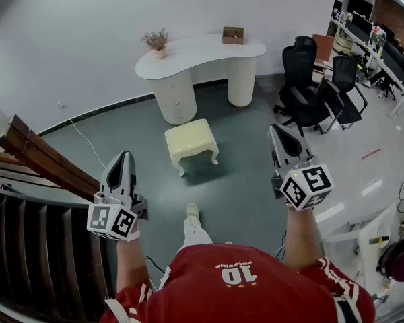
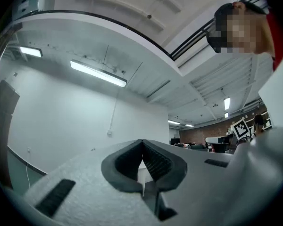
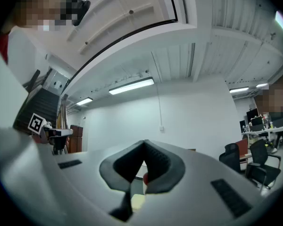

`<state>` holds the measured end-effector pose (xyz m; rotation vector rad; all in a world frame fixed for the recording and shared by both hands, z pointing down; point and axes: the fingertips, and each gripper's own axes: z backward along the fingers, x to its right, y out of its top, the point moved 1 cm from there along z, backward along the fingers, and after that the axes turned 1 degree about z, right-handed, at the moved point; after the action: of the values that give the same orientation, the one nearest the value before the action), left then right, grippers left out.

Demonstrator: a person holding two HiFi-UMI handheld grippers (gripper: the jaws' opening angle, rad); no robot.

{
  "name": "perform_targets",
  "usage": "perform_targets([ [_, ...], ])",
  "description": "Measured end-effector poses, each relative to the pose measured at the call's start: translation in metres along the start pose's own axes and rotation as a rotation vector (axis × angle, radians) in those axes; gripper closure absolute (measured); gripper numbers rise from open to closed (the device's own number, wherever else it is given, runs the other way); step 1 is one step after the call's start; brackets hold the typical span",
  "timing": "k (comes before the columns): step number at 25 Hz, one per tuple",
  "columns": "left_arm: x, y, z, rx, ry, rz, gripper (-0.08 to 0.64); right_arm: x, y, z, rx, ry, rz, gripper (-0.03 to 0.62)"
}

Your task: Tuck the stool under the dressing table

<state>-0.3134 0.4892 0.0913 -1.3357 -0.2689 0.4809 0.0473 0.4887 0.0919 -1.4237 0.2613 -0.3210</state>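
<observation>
**Head view.** A person in a red shirt (image 1: 237, 279) stands on a dark grey-green floor (image 1: 246, 180), with one shoe (image 1: 192, 212) showing ahead of the body. Each hand carries a hand-held gripper raised in front.

- The stool (image 1: 192, 142) is cream, cushioned and has curved legs. It stands on the floor in front of the bench (image 1: 188, 54), clear of it and not under its top. In this view it lies between the two grippers and further off than either.
- The bench is white and kidney-shaped, set on two rounded pedestals against the white wall (image 1: 81, 39). It carries a small vase of dried stems (image 1: 157, 42) at its left end and a small box (image 1: 233, 35) towards its right end.
- Black office chairs (image 1: 313, 89) stand to the right of the bench.
- A wooden stair rail (image 1: 44, 157) and dark steps fill the lower left.
- A thin cable (image 1: 86, 140) runs across the floor from the wall.

**Left hand-held gripper** (image 1: 124, 157). It is held out left of the stool and well apart from it. Its marker cube (image 1: 112, 221) faces the camera. In the left gripper view (image 2: 142, 143) the two ribbed dark pads meet at their tips with nothing between them, so the jaws are fully together and empty. They point slightly upward at the wall and the ceiling lights.

**Right hand-held gripper** (image 1: 278, 129). It is held out right of the stool and touches nothing. Its marker cube (image 1: 306, 186) sits above the wrist. In the right gripper view (image 3: 144, 143) the pads are likewise pressed tip to tip and grip nothing.
</observation>
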Motion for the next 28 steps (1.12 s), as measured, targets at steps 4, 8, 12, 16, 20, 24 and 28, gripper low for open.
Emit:
perform_targets([
  [4, 0.004, 0.001, 0.002, 0.002, 0.0, -0.008, 0.558, -0.003, -0.001, 0.001, -0.008, 0.008, -0.003, 0.591],
  [8, 0.007, -0.002, 0.0, -0.003, -0.005, -0.001, 0.558, -0.003, 0.0, 0.001, -0.007, 0.013, -0.001, 0.591],
  [12, 0.013, -0.005, -0.003, -0.004, -0.005, 0.003, 0.558, -0.001, -0.003, 0.003, -0.012, 0.021, 0.007, 0.591],
  [16, 0.014, -0.01, -0.009, -0.012, -0.014, 0.008, 0.558, 0.004, -0.004, 0.0, 0.003, 0.022, -0.011, 0.589],
  [20, 0.007, -0.013, -0.018, -0.037, -0.002, 0.0, 0.558, 0.008, -0.01, -0.019, 0.011, 0.049, -0.059, 0.589],
  [24, -0.018, -0.02, -0.034, -0.052, 0.039, -0.02, 0.558, 0.011, -0.024, -0.051, 0.001, 0.072, -0.091, 0.589],
  [28, -0.046, -0.029, -0.062, -0.068, 0.058, -0.019, 0.558, 0.017, -0.031, -0.091, -0.009, 0.087, -0.106, 0.589],
])
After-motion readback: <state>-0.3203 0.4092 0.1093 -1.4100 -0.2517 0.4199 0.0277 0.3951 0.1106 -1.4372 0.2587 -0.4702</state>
